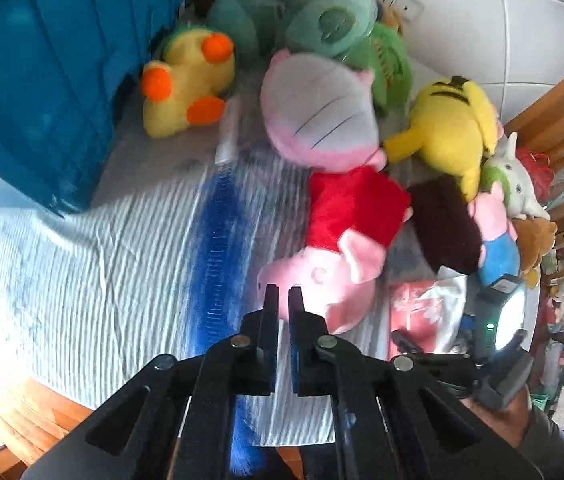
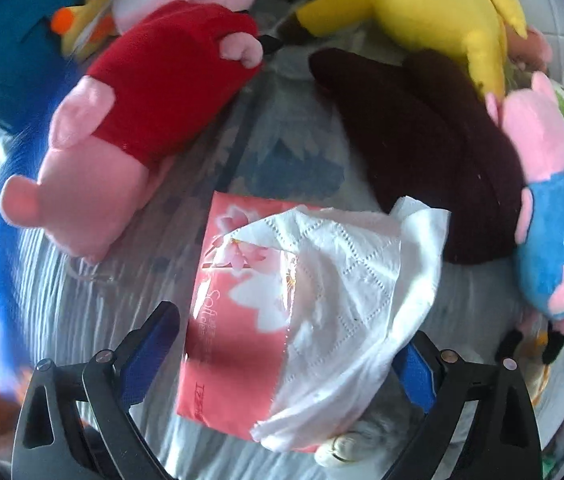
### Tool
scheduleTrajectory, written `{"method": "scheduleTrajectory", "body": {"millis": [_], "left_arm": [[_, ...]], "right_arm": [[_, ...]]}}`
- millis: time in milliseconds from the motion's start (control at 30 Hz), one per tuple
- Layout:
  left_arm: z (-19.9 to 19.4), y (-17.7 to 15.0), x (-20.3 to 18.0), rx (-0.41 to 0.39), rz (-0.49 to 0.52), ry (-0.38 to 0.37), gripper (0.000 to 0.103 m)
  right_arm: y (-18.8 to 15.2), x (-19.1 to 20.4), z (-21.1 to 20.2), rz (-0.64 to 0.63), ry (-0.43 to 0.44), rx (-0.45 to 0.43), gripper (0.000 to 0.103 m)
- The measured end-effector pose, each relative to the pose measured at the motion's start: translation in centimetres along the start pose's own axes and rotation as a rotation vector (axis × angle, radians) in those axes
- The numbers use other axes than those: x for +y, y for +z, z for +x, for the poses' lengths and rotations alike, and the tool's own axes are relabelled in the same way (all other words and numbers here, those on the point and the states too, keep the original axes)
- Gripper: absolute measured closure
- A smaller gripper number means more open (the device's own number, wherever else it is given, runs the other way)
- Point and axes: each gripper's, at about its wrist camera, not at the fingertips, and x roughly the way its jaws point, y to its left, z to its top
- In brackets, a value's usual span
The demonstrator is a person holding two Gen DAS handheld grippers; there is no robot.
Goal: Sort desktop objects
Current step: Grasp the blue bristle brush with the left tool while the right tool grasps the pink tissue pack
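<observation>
A pink tissue pack (image 2: 234, 312) with white tissue (image 2: 345, 280) spilling out lies on the striped cloth (image 2: 58, 304). My right gripper (image 2: 293, 344) is open, its fingers on either side of the pack, not touching it. My left gripper (image 1: 283, 296) is shut and empty, just in front of the pink pig plush in a red dress (image 1: 341, 232), which also shows in the right wrist view (image 2: 134, 112). The pack also shows at the right of the left wrist view (image 1: 413, 308), with the right gripper's body (image 1: 497, 332) over it.
A yellow plush (image 1: 449, 124), a small pig in blue (image 2: 553, 216), a dark brown cloth (image 2: 421, 152), a yellow duck (image 1: 186, 84), a teal plush (image 1: 293, 8) and a blue bin (image 1: 42, 80) crowd the back. A wooden rail (image 1: 553, 120) stands right.
</observation>
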Motion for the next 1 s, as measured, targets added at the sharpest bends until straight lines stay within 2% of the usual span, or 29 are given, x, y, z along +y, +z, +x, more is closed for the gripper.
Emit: {"method": "scheduleTrajectory", "body": {"millis": [33, 67, 100, 133, 167, 267, 367, 533, 633, 700, 733, 867, 1000], "left_arm": [[0.9, -0.2, 0.4, 0.011, -0.001, 0.005, 0.092], [1.7, -0.4, 0.9, 0.016, -0.002, 0.009, 0.064], [2.4, -0.5, 1.4, 0.018, -0.006, 0.017, 0.043], [3.2, -0.6, 2.0, 0.013, -0.012, 0.027, 0.005], [3.9, -0.6, 2.6, -0.006, -0.019, 0.041, 0.0], [6.0, -0.4, 4.1, -0.013, -0.02, 0.07, 0.0], [8.8, -0.1, 5.6, 0.015, -0.013, 0.158, 0.0], [12.2, -0.7, 5.6, 0.064, 0.107, 0.208, 0.001], [12.9, -1.7, 5.0, 0.053, 0.173, 0.239, 0.028], [12.8, -2.1, 4.3, 0.049, 0.2, 0.227, 0.065], [12.8, -2.3, 4.1, 0.049, 0.206, 0.22, 0.091], [12.8, -2.6, 4.8, 0.061, 0.162, 0.177, 0.092], [11.4, -2.5, 5.9, 0.035, 0.129, 0.145, 0.093]], "right_arm": [[-0.1, 0.1, 0.1, 0.009, -0.007, 0.002, 0.005], [-0.3, 0.2, 0.1, 0.017, -0.011, 0.004, 0.004], [-0.5, 0.2, 0.2, 0.024, -0.014, 0.006, 0.004], [-0.7, 0.2, 0.2, 0.028, -0.015, 0.007, 0.004], [-0.9, 0.3, 0.3, 0.032, -0.019, 0.008, 0.004], [-1.5, 0.3, 0.5, 0.039, -0.023, 0.017, 0.004], [-2.0, 0.1, 0.9, 0.048, -0.024, 0.028, 0.004], [-2.3, -0.1, 1.1, 0.057, -0.027, 0.033, 0.004], [-2.4, -0.2, 1.2, 0.062, -0.031, 0.035, 0.004], [-2.5, -0.3, 1.3, 0.067, -0.032, 0.035, 0.004], [-2.5, -0.3, 1.3, 0.069, -0.033, 0.036, 0.003], [-2.7, -0.2, 1.4, 0.071, -0.035, 0.042, 0.003], [-2.9, -0.2, 1.4, 0.07, -0.037, 0.045, 0.003]]}}
